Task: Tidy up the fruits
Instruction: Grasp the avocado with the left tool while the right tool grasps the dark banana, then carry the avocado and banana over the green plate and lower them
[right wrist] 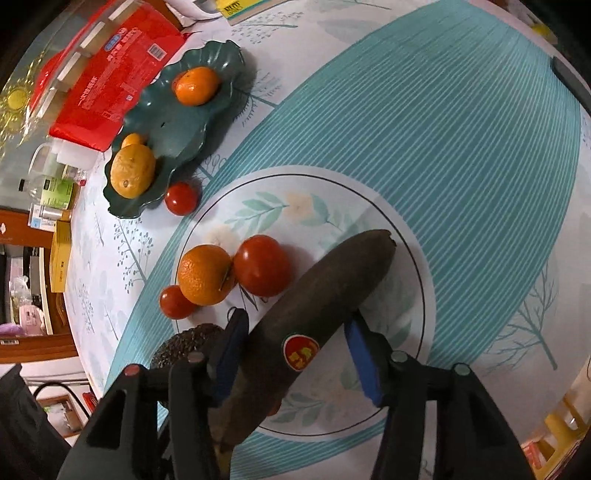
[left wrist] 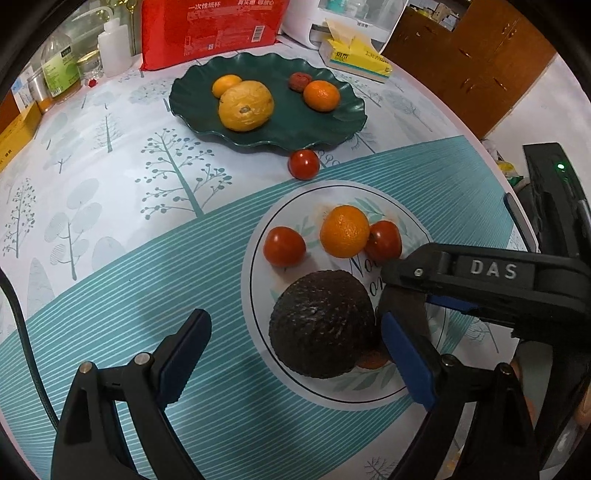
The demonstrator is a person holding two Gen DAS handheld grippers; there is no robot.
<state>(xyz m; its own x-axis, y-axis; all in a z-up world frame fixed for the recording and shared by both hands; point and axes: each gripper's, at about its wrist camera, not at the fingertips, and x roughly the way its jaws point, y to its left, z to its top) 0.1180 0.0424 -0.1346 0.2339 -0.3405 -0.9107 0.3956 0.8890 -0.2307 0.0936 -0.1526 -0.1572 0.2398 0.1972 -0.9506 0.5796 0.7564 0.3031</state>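
Note:
On the tablecloth's white round print (left wrist: 258, 295) lie a dark avocado (left wrist: 321, 325), a mandarin (left wrist: 344, 230) and two tomatoes (left wrist: 284, 245). My left gripper (left wrist: 294, 315) is open wide around the avocado, its left pad well clear of it. My right gripper (right wrist: 295, 319) is shut on a dark brown banana (right wrist: 332, 280) with a red sticker, which slants up to the right. One of its fingers (left wrist: 406, 273) shows beside the avocado. The green wavy plate (left wrist: 192, 99) holds a big yellow citrus (left wrist: 245, 105) and a mandarin (left wrist: 321, 95). A loose tomato (left wrist: 303, 164) rests against its rim.
A red paper-cup pack (left wrist: 210, 29), a yellow tissue box (left wrist: 358, 55) and bottles (left wrist: 59, 70) line the table's far side. The table edge runs along the right, with a wooden cabinet (left wrist: 472, 55) beyond. A small reddish fruit (left wrist: 373, 360) peeks from under the avocado.

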